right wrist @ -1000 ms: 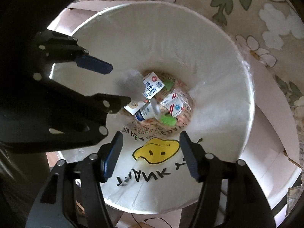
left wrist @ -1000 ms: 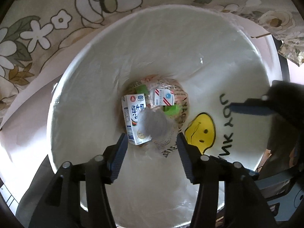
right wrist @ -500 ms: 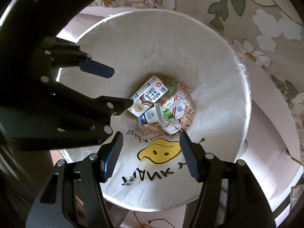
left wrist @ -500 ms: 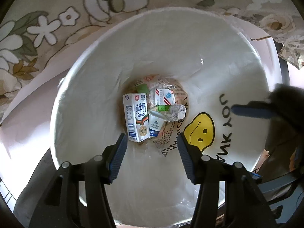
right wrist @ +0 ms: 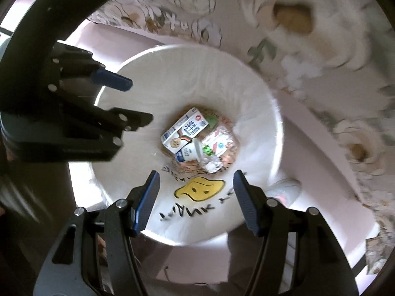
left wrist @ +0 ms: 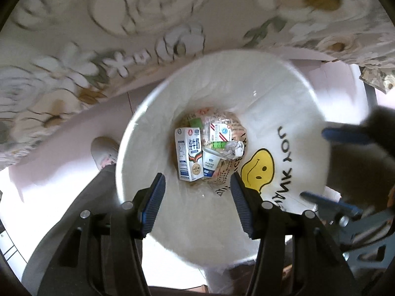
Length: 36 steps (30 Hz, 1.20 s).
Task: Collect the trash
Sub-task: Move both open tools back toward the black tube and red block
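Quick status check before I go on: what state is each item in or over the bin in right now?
left gripper: open, empty, above the bin
right gripper: open, empty, above the bin
bin liner: open, trash at the bottom
milk carton: lying on its side in the bin
yogurt cup: tipped over beside the carton
crumpled paper: balled, on the pile

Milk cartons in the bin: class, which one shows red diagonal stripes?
The smaller carton, lying beside the green packet. The taller milk carton has blue print instead.
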Tool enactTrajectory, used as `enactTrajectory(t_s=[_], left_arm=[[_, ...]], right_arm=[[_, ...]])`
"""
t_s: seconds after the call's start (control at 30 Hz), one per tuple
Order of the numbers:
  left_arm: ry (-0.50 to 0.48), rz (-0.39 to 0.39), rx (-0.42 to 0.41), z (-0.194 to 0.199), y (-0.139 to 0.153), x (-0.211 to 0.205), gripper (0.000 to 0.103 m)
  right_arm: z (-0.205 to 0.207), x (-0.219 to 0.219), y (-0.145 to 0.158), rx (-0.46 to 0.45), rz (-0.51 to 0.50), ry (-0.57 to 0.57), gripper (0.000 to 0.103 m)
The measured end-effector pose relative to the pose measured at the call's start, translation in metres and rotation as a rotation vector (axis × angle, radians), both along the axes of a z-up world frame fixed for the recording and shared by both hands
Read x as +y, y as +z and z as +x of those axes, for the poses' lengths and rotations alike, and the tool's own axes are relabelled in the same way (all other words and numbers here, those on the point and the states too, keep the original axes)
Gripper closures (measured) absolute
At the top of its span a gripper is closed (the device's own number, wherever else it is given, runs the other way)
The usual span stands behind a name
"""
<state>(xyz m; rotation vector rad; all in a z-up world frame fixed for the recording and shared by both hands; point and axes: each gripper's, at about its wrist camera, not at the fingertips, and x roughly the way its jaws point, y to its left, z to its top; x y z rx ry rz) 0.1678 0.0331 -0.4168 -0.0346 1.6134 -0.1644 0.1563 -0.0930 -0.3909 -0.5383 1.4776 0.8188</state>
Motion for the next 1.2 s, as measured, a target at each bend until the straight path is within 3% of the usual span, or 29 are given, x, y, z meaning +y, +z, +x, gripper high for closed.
enactTrajectory(t_s=[0.2, 0.43, 0.67, 1.0, 1.2], left_arm=[[-0.062, 0.010, -0.084, -0.009, 0.058, -0.003, 0.046], [-0.057, -0.003, -0.184, -0.012, 0.129, 0.002, 0.046], [-0.052, 0.060, -0.269, -0.009, 0.187, 0.005, 0.046], [-0.012, 0.089, -0.412, 0.014, 0.287, 0.018, 0.046], [0.014, 0.108, -0.477, 0.044, 0.332, 0.030, 0.042]], right_arm=[[-0.004, -0.014, 0.060, -0.110, -0.001, 0.046, 0.040], [-0.012, -0.022, 0.121, -0.236, -0.002, 0.095, 0.040], [-0.022, -0.026, 0.177, -0.352, 0.021, 0.113, 0.041], [-0.010, -0.025, 0.257, -0.457, 0.070, 0.073, 0.041], [0.011, -0.027, 0.299, -0.493, 0.077, 0.016, 0.041]])
